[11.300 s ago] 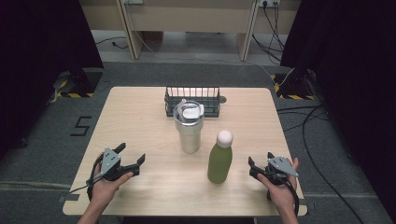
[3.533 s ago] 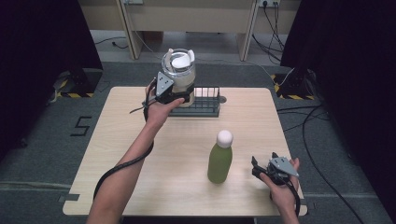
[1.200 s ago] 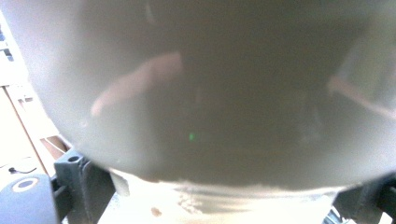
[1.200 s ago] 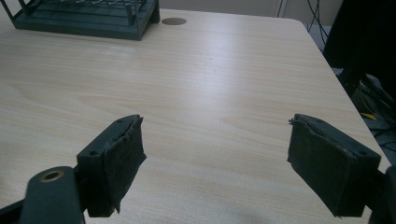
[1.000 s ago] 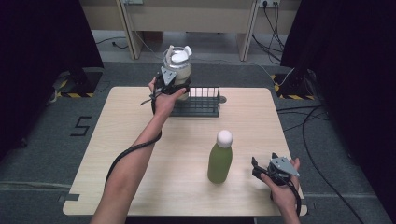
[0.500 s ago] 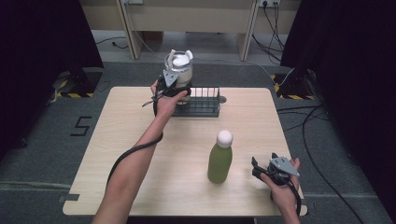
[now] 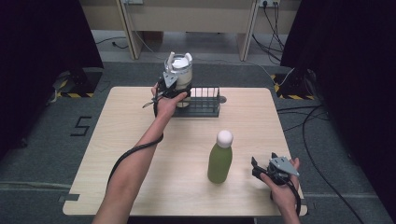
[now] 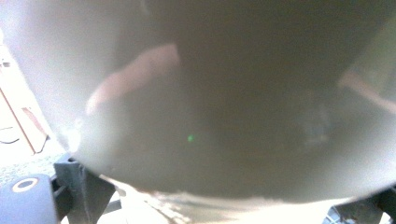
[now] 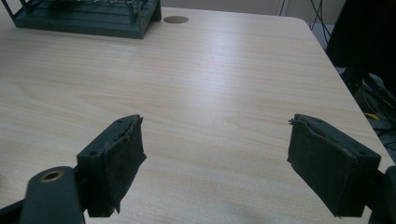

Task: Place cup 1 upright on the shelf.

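Left gripper (image 7: 173,91) clamped on steel tumbler (image 7: 177,74), held over the left end of the wire basket (image 7: 205,108) at the table's far edge; tumbler wall (image 8: 210,102) fills the left gripper view; right gripper (image 9: 215,168) jaws wide, resting near right, just right of the green bottle (image 7: 220,158).

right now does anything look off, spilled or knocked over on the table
Nothing stands out. The steel tumbler is upright in the left gripper, held over the left end of the wire rack. The green bottle stands upright on the table, no spill around it. The right gripper rests open near the front right corner.
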A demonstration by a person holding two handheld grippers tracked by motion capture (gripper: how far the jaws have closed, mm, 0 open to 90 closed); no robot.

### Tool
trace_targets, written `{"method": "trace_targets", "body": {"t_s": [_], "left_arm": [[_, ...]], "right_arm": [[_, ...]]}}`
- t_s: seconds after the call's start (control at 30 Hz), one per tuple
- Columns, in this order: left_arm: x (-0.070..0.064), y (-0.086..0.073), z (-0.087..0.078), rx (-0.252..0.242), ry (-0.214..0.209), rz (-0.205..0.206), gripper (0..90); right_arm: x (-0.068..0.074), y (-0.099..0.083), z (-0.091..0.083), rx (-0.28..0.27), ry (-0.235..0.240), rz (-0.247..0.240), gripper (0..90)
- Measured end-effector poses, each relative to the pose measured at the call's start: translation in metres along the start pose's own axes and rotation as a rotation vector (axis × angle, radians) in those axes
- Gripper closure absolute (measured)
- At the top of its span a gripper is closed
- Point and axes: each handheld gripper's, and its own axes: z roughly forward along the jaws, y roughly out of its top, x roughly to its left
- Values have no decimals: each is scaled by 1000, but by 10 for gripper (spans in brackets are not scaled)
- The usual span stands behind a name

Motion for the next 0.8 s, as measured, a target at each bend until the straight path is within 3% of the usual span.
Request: {"method": "trace_targets", "body": {"t_s": [0.8], "left_arm": [[1,-6,2,11,-24,10,92]], "right_arm": [[0,0,1,3,4,-2,174]]}}
